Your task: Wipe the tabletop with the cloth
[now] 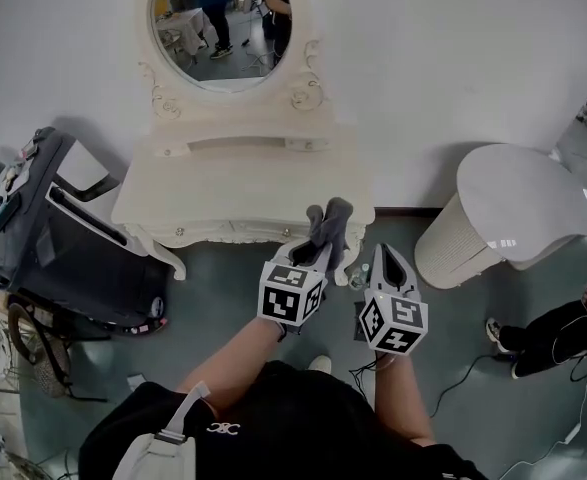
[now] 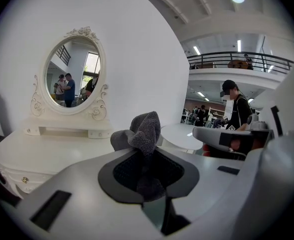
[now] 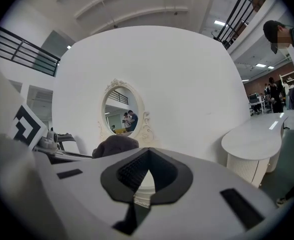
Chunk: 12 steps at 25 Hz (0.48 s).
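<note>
A dark grey cloth (image 1: 330, 225) sticks up from my left gripper (image 1: 314, 251), which is shut on it just off the front right corner of the white dressing table (image 1: 223, 193). In the left gripper view the cloth (image 2: 144, 134) bulges out of the closed jaws, with the tabletop (image 2: 46, 151) to the left beyond it. My right gripper (image 1: 391, 265) hangs beside the left one, over the floor, shut with nothing between its jaws. In the right gripper view the cloth (image 3: 114, 145) shows at the left, in front of the oval mirror (image 3: 120, 117).
An oval mirror (image 1: 223, 23) stands on the table's raised back shelf. A dark wheeled cart (image 1: 63, 238) sits left of the table. A round white side table (image 1: 518, 208) stands at the right. A seated person's leg (image 1: 548, 338) and floor cables are at the far right.
</note>
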Motion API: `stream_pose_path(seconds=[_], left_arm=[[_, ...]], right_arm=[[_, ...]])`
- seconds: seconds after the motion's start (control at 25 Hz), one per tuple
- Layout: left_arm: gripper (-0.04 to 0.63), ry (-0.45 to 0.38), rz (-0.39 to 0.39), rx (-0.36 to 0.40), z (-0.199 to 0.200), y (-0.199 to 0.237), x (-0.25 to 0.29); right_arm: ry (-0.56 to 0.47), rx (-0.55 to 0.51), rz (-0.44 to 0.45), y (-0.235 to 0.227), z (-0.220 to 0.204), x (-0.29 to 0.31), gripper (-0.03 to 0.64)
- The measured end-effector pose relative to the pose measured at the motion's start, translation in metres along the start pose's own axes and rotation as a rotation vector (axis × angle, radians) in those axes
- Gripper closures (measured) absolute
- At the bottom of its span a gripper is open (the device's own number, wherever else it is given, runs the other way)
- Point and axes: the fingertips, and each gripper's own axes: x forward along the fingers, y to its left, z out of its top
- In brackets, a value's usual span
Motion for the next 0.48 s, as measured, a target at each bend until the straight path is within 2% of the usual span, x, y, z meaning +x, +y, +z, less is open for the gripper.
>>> stream_pose_path(seconds=[0.48], left_arm=[[0.528, 0.031, 0.003, -0.023, 0.007, 0.005, 0.06]], right_arm=[[0.041, 0.001, -0.002, -0.037, -0.001, 0.043, 0.612]])
